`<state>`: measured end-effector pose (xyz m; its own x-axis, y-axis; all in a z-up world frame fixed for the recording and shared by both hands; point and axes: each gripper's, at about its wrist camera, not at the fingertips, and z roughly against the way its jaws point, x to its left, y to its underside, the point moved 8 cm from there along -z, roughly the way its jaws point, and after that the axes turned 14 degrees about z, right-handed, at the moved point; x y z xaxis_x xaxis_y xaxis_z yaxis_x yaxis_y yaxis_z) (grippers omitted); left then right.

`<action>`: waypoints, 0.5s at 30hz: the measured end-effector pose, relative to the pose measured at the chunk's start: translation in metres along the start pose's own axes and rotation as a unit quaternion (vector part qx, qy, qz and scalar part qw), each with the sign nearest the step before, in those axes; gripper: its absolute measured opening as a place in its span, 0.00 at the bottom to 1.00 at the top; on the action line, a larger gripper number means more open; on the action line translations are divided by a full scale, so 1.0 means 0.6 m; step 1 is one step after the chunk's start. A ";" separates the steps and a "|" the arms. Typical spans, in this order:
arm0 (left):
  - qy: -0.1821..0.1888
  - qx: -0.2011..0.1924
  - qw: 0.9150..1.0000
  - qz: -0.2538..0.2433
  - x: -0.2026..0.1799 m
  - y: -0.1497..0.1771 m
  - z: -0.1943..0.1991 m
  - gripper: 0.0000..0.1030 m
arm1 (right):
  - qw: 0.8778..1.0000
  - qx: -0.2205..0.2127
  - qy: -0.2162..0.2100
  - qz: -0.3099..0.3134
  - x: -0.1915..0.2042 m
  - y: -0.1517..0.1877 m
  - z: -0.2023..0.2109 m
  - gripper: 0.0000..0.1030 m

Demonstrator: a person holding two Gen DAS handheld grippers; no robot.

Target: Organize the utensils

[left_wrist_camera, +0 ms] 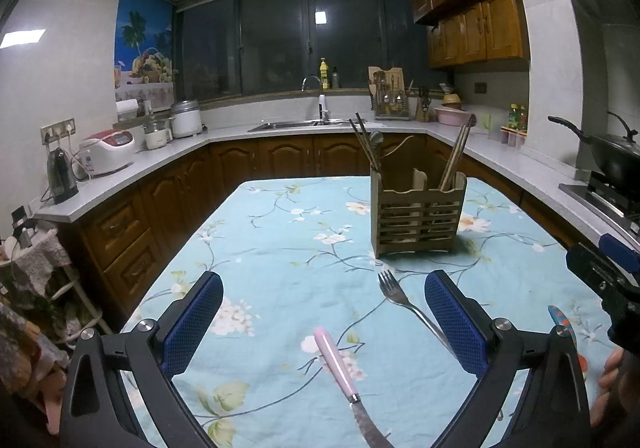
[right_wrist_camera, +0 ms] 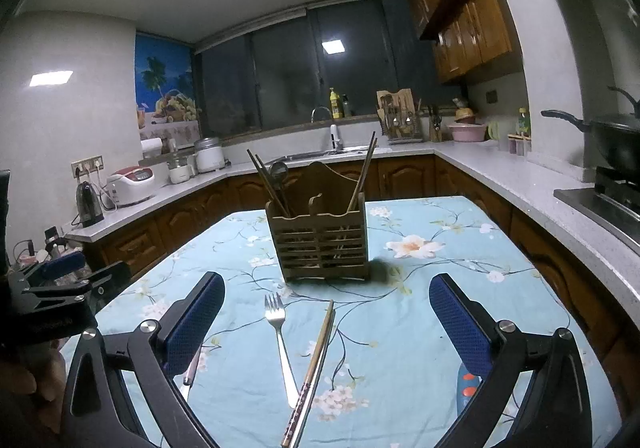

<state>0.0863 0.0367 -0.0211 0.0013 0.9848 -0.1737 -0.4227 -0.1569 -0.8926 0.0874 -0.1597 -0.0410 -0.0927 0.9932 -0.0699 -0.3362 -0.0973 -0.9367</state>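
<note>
On the table, fork (right_wrist_camera: 280, 344), chopsticks (right_wrist_camera: 312, 372) and knife (left_wrist_camera: 344, 372) lie loose before the caddy (right_wrist_camera: 320, 244), both grippers (left_wrist_camera: 324, 324) (right_wrist_camera: 326, 328) spread empty; next, likely clamp one utensil.

I can read no text anywhere; faint lettering on the left gripper (right_wrist_camera: 60, 288) body in my right wrist view is too blurred to make out.

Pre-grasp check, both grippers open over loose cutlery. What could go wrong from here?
1. The knife lies blade toward the left gripper; a blade-end grasp may slip.
2. The chopsticks lie close beside the fork, so the right gripper could nudge it.
3. The holder looks light; angled insertion may tip it.
</note>
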 end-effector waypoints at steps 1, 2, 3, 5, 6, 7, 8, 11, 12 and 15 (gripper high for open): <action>-0.002 -0.002 1.000 -0.001 0.000 -0.001 0.001 0.99 | 1.000 0.000 0.000 0.000 0.000 0.000 0.000 1.00; -0.002 -0.005 1.000 -0.003 0.000 -0.001 0.001 0.98 | 1.000 -0.001 0.000 -0.001 0.001 -0.001 -0.001 1.00; -0.002 -0.006 1.000 -0.004 0.001 -0.001 0.001 0.98 | 1.000 -0.001 0.000 -0.001 0.001 -0.002 0.000 1.00; -0.002 -0.007 1.000 -0.006 0.001 0.000 0.002 0.98 | 1.000 -0.003 0.000 0.000 0.001 -0.004 0.001 1.00; -0.002 -0.008 1.000 -0.007 0.001 0.000 0.002 0.98 | 1.000 -0.004 0.000 0.000 0.001 -0.004 0.002 1.00; -0.002 -0.009 1.000 -0.008 0.001 0.002 0.001 0.98 | 1.000 -0.003 0.000 0.000 0.002 -0.005 0.001 1.00; -0.002 -0.009 1.000 -0.009 0.002 0.001 0.001 0.98 | 1.000 -0.002 0.000 -0.001 0.002 -0.005 0.001 1.00; -0.001 -0.008 1.000 -0.008 0.001 0.003 0.000 0.98 | 1.000 -0.003 0.000 0.000 0.003 -0.006 0.002 1.00; -0.001 -0.008 1.000 -0.008 0.001 0.004 0.000 0.98 | 1.000 -0.003 0.000 0.000 0.001 -0.004 0.002 1.00; -0.001 -0.008 1.000 -0.008 0.000 0.004 0.001 0.98 | 1.000 -0.004 0.000 -0.001 0.002 -0.006 0.002 1.00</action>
<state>0.0846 0.0363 -0.0231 0.0060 0.9872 -0.1594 -0.4072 -0.1432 -0.9021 0.0876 -0.1583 -0.0376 -0.0929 0.9933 -0.0681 -0.3292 -0.0952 -0.9395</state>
